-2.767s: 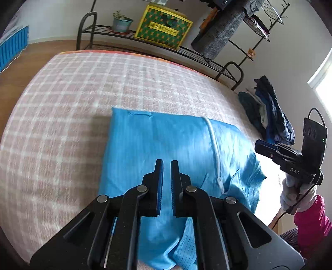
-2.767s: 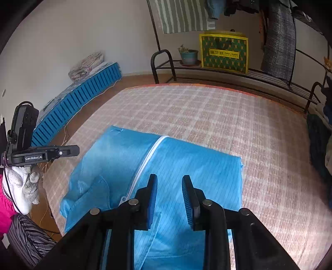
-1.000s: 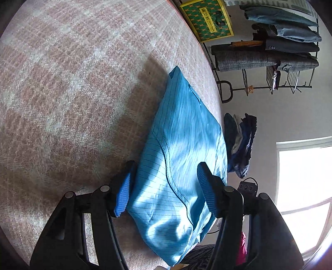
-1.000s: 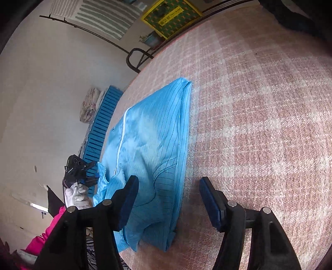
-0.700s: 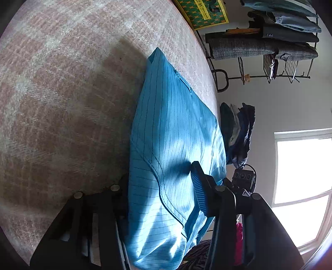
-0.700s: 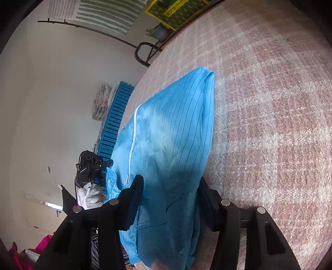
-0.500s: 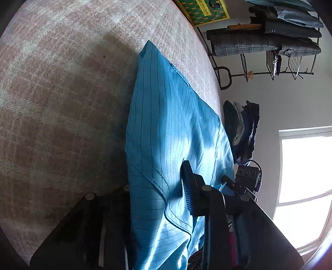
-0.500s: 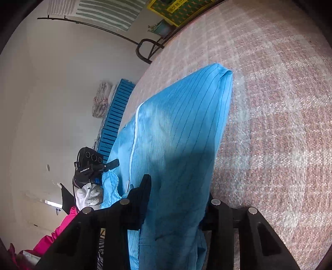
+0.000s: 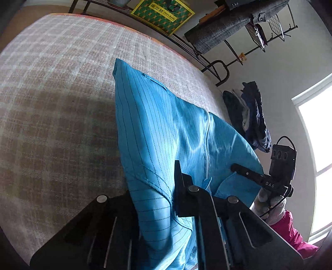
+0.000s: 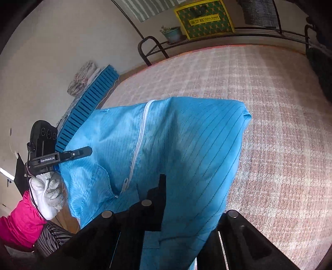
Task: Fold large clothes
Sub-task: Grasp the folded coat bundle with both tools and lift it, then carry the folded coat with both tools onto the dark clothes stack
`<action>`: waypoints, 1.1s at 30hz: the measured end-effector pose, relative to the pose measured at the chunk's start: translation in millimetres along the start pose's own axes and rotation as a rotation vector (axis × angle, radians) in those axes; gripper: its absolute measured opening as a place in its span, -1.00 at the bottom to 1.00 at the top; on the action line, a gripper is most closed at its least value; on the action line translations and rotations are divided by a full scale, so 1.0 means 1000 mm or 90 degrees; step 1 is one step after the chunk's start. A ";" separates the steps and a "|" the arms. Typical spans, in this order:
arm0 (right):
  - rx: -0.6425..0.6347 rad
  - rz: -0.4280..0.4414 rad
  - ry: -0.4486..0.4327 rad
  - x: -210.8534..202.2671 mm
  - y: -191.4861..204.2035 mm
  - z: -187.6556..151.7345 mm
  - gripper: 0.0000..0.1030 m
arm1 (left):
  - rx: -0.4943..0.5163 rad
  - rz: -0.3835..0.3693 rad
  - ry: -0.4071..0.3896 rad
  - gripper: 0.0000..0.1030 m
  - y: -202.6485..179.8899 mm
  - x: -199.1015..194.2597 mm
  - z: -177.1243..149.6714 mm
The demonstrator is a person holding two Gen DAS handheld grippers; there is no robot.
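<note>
A large bright blue striped garment (image 9: 157,133) with a white zipper (image 10: 138,149) is folded and lifted off the plaid bed cover. My left gripper (image 9: 154,187) is shut on its left side edge. My right gripper (image 10: 186,199) is shut on its right side edge. The garment (image 10: 186,145) hangs between them, its far end still near the cover. Each gripper shows in the other's view, the right one in the left wrist view (image 9: 267,182) and the left one in the right wrist view (image 10: 54,157).
The pink plaid bed cover (image 9: 51,103) spreads around and beyond the garment. A metal rack (image 10: 207,39) with a yellow-green box (image 10: 204,18) and a potted plant stands at the far end. A pile of dark clothes (image 9: 249,116) lies at the right. A blue slatted mat (image 10: 87,103) lies at the left.
Both grippers came down open at the garment's sides, closed on its edges, and have raised it off the cover; the views have tilted back up toward the rack.
</note>
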State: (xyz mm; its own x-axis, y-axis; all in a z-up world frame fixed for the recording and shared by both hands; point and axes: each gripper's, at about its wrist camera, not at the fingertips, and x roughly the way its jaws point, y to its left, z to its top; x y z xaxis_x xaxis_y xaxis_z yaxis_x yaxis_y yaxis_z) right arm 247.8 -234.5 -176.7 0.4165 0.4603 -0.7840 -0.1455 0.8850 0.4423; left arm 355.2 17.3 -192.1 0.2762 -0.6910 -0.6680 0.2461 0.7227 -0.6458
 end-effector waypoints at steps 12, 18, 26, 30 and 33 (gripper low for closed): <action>-0.064 -0.090 -0.028 -0.082 -0.016 -0.002 -0.94 | 0.048 -0.044 -0.003 -0.90 -0.076 0.022 -0.009; -0.061 -0.143 -0.038 -0.124 -0.043 -0.009 -0.94 | 0.043 -0.081 0.024 -0.90 -0.110 0.062 -0.005; -0.068 -0.214 -0.072 -0.197 -0.069 -0.010 -0.94 | 0.111 -0.123 0.026 -0.91 -0.190 0.088 0.013; -0.085 -0.260 -0.089 -0.232 -0.077 0.004 -0.94 | 0.139 -0.146 0.018 -0.91 -0.233 0.104 0.031; -0.094 -0.299 -0.102 -0.260 -0.086 0.016 -0.94 | 0.161 -0.169 0.009 -0.91 -0.271 0.119 0.047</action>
State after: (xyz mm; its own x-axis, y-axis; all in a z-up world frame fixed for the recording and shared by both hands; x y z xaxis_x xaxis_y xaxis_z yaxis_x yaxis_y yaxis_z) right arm 166.4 -431.4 -3.5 0.5983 0.0048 -0.8013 -0.0295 0.9994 -0.0160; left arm 364.9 -260.5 -79.5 0.1595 -0.8538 -0.4956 0.5298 0.4976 -0.6867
